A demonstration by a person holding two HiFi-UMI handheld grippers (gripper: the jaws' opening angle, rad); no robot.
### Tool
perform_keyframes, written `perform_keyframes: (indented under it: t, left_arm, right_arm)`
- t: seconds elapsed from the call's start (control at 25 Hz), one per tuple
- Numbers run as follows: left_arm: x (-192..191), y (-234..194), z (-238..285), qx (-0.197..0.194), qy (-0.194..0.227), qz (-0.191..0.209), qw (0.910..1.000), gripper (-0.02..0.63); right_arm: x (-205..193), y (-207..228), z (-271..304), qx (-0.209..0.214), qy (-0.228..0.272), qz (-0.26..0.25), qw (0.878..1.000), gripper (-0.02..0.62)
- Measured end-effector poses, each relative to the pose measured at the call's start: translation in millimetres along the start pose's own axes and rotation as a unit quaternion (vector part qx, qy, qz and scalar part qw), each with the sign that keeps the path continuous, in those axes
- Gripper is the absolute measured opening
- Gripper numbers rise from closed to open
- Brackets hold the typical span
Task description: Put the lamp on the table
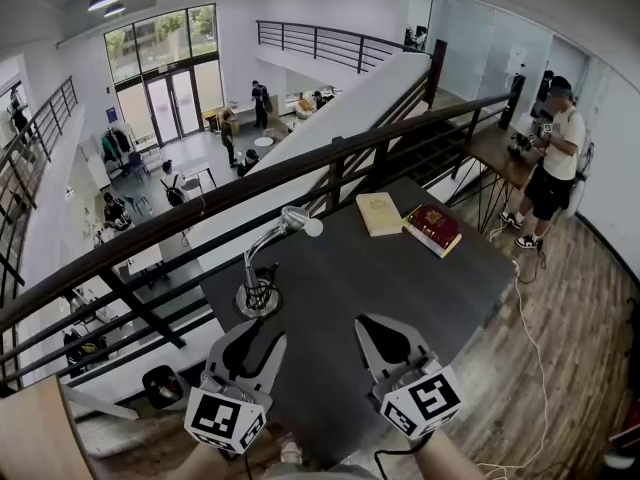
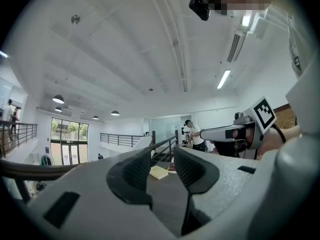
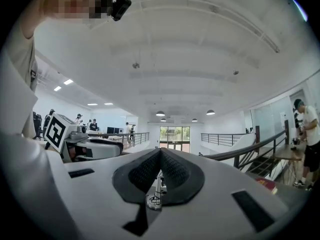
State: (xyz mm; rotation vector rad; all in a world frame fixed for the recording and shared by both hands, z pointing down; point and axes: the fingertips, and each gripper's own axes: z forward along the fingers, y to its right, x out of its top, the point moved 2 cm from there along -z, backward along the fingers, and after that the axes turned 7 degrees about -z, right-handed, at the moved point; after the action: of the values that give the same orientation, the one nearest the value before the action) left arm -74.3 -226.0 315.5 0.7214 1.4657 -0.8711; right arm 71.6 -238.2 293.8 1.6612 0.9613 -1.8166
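The lamp (image 1: 262, 286) is a small desk lamp with a round base, a curved neck and a pale head. It stands upright near the left edge of the dark table (image 1: 370, 278). My left gripper (image 1: 256, 328) hovers just in front of the lamp's base, apart from it, with its jaws open and nothing between them (image 2: 162, 160). My right gripper (image 1: 368, 322) hangs over the table's near middle with its fingertips together and empty (image 3: 160, 154). In the right gripper view the lamp (image 3: 154, 196) shows small beyond the pads, not touched.
A yellow book (image 1: 379, 213) and a red book (image 1: 433, 229) lie at the table's far right. A dark railing (image 1: 300, 173) runs behind the table above a lower floor. A person (image 1: 555, 163) stands at another table at the right. Cables lie on the wooden floor (image 1: 560, 368).
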Motion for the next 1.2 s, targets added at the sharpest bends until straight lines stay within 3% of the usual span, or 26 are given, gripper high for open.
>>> perform_keyframes:
  t: [0.12, 0.24, 0.36, 0.48, 0.68, 0.88, 1.2]
  left_arm:
    - [1.1, 12.1, -19.3, 0.001, 0.009, -0.021, 0.9997, 0.152]
    - [-1.5, 22.8, -30.9, 0.0, 0.004, -0.017, 0.9999, 0.152]
    - [-4.7, 34.1, -36.6, -0.002, 0.005, 0.0, 1.0, 0.074]
    - [-4.9, 48.6, -35.8, -0.009, 0.017, 0.025, 0.9995, 0.063]
    - [-29.7, 60.3, -37.5, -0.02, -0.007, 0.032, 0.9993, 0.006]
    - [-54.1, 61.5, -38.4, -0.016, -0.03, 0.026, 0.9991, 0.005]
    - [-54.0, 59.1, -30.4, -0.019, -0.031, 0.006, 0.9993, 0.005]
  right_arm:
    - [11.6, -12.1, -17.6, -0.004, 0.008, -0.019, 1.0, -0.002]
    - [11.9, -21.1, -30.5, -0.001, 0.014, -0.024, 1.0, -0.002]
    - [0.8, -27.2, -40.8, 0.002, 0.009, -0.016, 1.0, -0.002]
    - [-10.9, -31.2, -50.7, 0.004, -0.003, 0.003, 1.0, -0.002]
    - [-30.1, -42.5, -61.4, 0.012, -0.02, 0.039, 0.999, -0.002]
    - [-36.9, -49.0, -73.1, 0.01, -0.024, 0.055, 0.998, -0.002]
    - [-44.5, -49.4, -64.8, 0.019, -0.035, 0.047, 0.998, -0.002]
